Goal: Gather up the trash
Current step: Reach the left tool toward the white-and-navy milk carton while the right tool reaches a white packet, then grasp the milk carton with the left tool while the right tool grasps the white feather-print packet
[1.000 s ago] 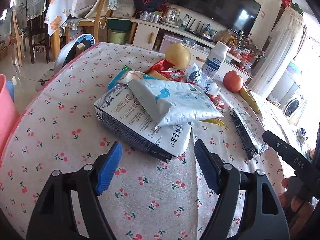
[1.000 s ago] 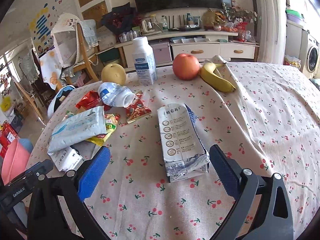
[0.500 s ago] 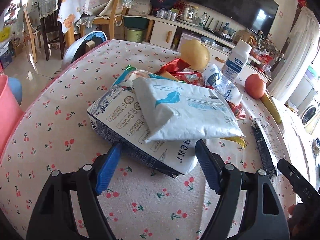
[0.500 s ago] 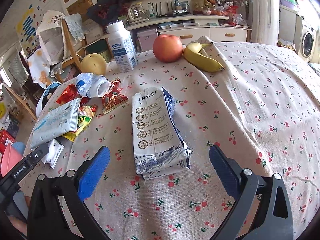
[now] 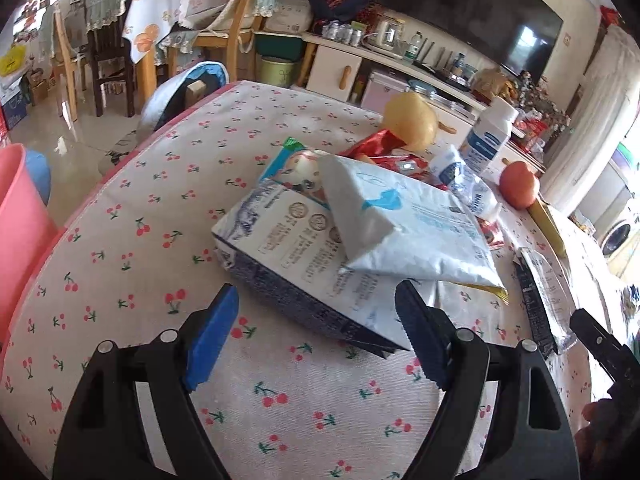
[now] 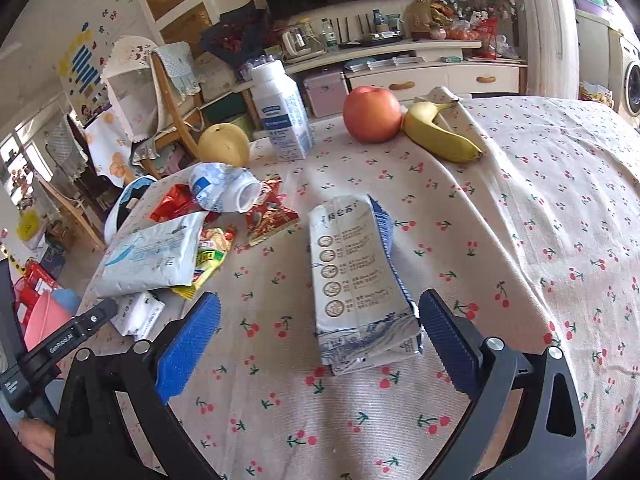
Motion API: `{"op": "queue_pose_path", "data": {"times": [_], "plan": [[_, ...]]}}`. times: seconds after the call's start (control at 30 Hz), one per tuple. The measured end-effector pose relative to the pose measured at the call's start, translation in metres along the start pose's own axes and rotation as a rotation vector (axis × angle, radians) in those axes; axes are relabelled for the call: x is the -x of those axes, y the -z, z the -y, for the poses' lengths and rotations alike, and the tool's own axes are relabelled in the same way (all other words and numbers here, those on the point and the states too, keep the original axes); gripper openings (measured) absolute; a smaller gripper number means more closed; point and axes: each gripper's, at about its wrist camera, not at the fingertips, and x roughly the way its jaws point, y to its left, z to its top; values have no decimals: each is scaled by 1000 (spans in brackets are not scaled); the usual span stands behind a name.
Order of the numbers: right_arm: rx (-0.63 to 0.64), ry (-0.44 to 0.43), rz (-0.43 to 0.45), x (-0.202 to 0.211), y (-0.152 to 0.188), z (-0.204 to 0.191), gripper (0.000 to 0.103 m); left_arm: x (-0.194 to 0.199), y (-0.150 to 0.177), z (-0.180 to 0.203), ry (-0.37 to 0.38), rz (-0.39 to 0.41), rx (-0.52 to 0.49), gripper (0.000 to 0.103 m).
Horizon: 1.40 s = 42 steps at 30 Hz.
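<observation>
My left gripper is open, its blue pads either side of the near end of a flattened blue-and-white milk carton. A white-and-blue plastic pouch lies on top of that carton, with red and yellow wrappers behind. My right gripper is open, straddling the near end of a second flattened carton. Left of it lie the pouch, a yellow wrapper, a red wrapper and a crushed plastic bottle.
A cherry-print tablecloth covers the table. At the back stand a white bottle, an apple, a banana and a pear. A pink bin stands on the floor left of the table.
Both grippers have moved forward and lower, so each open pair of fingers now brackets the near end of its carton. Nothing on the table has shifted.
</observation>
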Motion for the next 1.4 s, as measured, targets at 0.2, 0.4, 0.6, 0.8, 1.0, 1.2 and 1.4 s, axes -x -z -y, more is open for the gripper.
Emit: {"op": "queue_pose_path", "data": {"times": [0.2, 0.4, 0.6, 0.8, 1.0, 1.2, 1.4], "plan": [[23, -56, 10, 2, 3, -13, 98, -10, 1, 16, 18, -6, -27, 86], [56, -65, 17, 2, 6, -24, 98, -19, -5, 24, -10, -21, -60, 91], [75, -71, 31, 3, 9, -29, 98, -28, -4, 45, -136, -32, -106, 93], [78, -65, 30, 2, 9, -28, 98, -37, -6, 37, -181, 2, -74, 94], [83, -79, 25, 1, 7, -30, 98, -26, -11, -20, -181, -32, 74, 67], [100, -116, 19, 2, 10, -38, 98, -11, -16, -59, -243, -83, 77, 67], [116, -201, -34, -5, 22, -57, 98, 7, -29, -45, -178, -52, -42, 79]]}}
